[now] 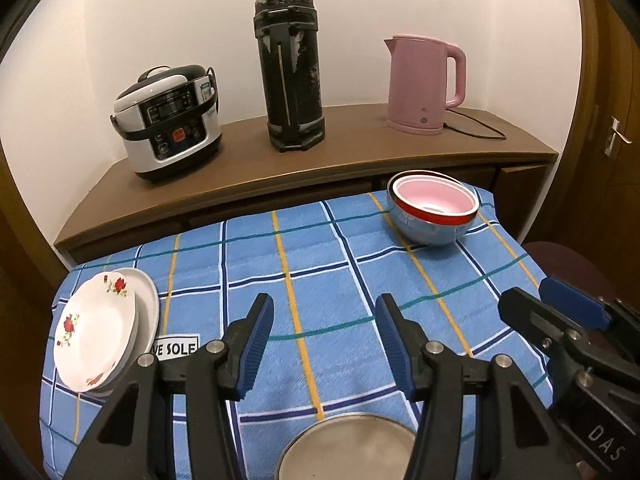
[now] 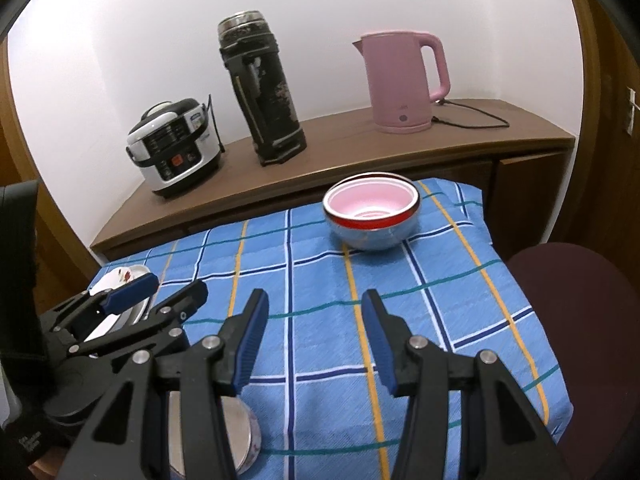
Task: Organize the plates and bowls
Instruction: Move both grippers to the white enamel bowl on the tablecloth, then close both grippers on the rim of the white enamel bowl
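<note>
The stack of nested bowls, pink inside red inside shiny steel, sits upright, mouths up. 2 white rose-patterned plates lie flat, stacked. The left gripper and right gripper gape half-wide, empty

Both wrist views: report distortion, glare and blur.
Left wrist view: fisheye bends the sideboard edge, dark vignette at corners, nested bowls sharp. Right wrist view: same bending, thermos leans, white wall glares bright, steel bowl slightly soft.

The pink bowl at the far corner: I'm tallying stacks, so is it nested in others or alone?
Nested. The pink bowl sits inside a red-rimmed bowl, itself inside a silver bowl.
</note>
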The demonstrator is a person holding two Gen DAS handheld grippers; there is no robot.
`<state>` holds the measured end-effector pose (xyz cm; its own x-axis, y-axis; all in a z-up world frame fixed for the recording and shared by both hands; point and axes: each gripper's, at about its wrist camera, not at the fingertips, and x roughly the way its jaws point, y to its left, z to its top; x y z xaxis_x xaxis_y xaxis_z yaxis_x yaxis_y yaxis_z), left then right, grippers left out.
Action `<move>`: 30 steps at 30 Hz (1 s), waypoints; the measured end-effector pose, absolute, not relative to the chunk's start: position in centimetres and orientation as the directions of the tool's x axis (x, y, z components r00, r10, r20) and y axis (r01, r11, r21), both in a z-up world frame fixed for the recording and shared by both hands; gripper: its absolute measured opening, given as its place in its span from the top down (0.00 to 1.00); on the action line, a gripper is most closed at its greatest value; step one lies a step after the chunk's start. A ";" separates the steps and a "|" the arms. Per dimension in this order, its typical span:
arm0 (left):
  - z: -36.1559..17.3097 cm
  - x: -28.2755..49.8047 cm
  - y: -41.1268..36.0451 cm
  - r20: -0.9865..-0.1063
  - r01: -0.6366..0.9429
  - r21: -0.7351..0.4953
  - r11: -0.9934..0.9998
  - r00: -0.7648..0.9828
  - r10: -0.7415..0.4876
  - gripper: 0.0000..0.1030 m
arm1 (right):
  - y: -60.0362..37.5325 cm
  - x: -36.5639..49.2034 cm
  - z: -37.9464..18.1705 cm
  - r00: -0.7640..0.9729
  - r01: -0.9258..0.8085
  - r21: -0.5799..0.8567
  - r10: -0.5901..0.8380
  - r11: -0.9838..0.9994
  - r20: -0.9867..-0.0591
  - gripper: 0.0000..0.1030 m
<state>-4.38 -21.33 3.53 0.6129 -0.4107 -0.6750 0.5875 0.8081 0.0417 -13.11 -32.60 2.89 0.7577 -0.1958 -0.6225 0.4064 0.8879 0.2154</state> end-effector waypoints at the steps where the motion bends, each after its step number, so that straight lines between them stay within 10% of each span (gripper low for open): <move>1: 3.5 -4.5 -21.1 -0.674 0.590 0.036 0.807 0.610 -0.416 0.46 | -32.4 -13.1 2.9 0.758 0.404 0.214 -0.194 0.889 -0.623 0.52; 30: -1.7 -5.6 -12.0 -0.757 0.588 -0.068 0.806 0.496 -0.425 0.46 | -26.6 -15.0 -2.0 0.709 0.323 0.204 -0.093 0.924 -0.699 0.52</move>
